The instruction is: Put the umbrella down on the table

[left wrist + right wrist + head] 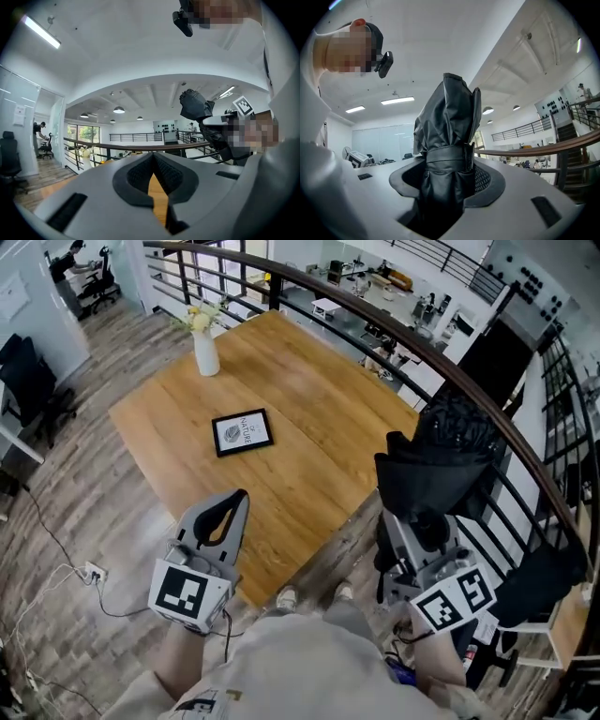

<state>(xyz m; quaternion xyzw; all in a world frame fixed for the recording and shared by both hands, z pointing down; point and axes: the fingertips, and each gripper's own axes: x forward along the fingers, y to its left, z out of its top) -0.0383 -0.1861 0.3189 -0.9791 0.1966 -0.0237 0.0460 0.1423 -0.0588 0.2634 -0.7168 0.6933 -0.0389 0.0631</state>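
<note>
A folded black umbrella (450, 451), wrapped by its strap, stands upright in my right gripper (427, 521), which is shut on its lower part. It hangs beside the right edge of the wooden table (309, 381), above the floor by the railing. In the right gripper view the umbrella (447, 122) fills the gap between the jaws of the right gripper (447, 164). My left gripper (239, 498) is over the table's near corner, shut, its tips touching with nothing between them. The left gripper view shows the left gripper (153, 157) closed and the umbrella (197, 107) off to the right.
A white vase (205, 351) of flowers stands near the table's far left corner. A black-framed picture (243, 432) lies flat mid-table. A curved dark railing (487, 409) runs close behind the umbrella. A power strip (92, 571) and cable lie on the floor at left.
</note>
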